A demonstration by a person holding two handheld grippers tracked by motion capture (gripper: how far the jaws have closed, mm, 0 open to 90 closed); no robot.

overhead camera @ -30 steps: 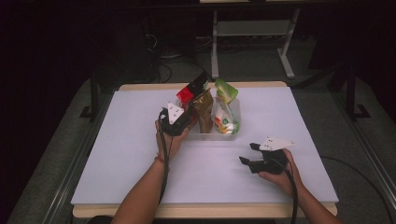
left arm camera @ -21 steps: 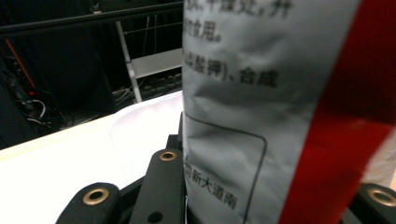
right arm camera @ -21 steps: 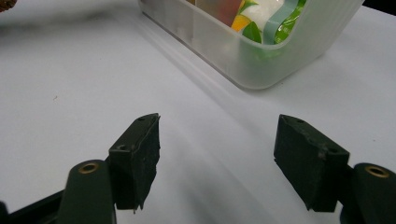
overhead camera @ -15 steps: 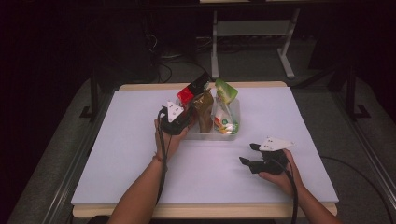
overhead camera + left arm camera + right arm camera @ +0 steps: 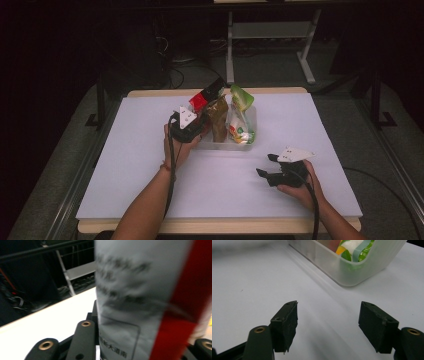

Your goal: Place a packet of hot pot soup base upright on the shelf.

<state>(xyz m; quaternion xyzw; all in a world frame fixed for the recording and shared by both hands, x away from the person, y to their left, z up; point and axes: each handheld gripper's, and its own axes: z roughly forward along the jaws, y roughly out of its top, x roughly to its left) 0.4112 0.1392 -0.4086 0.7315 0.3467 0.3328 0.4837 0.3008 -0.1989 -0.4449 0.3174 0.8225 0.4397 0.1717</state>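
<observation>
Three packets stand in the clear tray [image 5: 227, 145] at the middle of the white table [image 5: 125, 175]: a red-and-black packet [image 5: 206, 96] at its left end, a brown pouch [image 5: 218, 119] beside it and a green pouch [image 5: 240, 117] to the right. The left gripper [image 5: 192, 126] sits against the tray's left end, and its jaws have just been opening; in the left gripper view the packet's white-and-red face [image 5: 140, 302] stands between them, close and blurred, so I cannot tell whether the pads press on it. The risk I see is that packet tipping: it leans outward over the tray's edge, and a jaw catching it as the hand draws away could drag it out or knock the brown pouch over. The left forearm reaches straight up the table, wrist level. The right gripper [image 5: 267, 165] rests low on the table near the tray, its jaws wide apart and empty, pointing at the tray's corner [image 5: 352, 277].
</observation>
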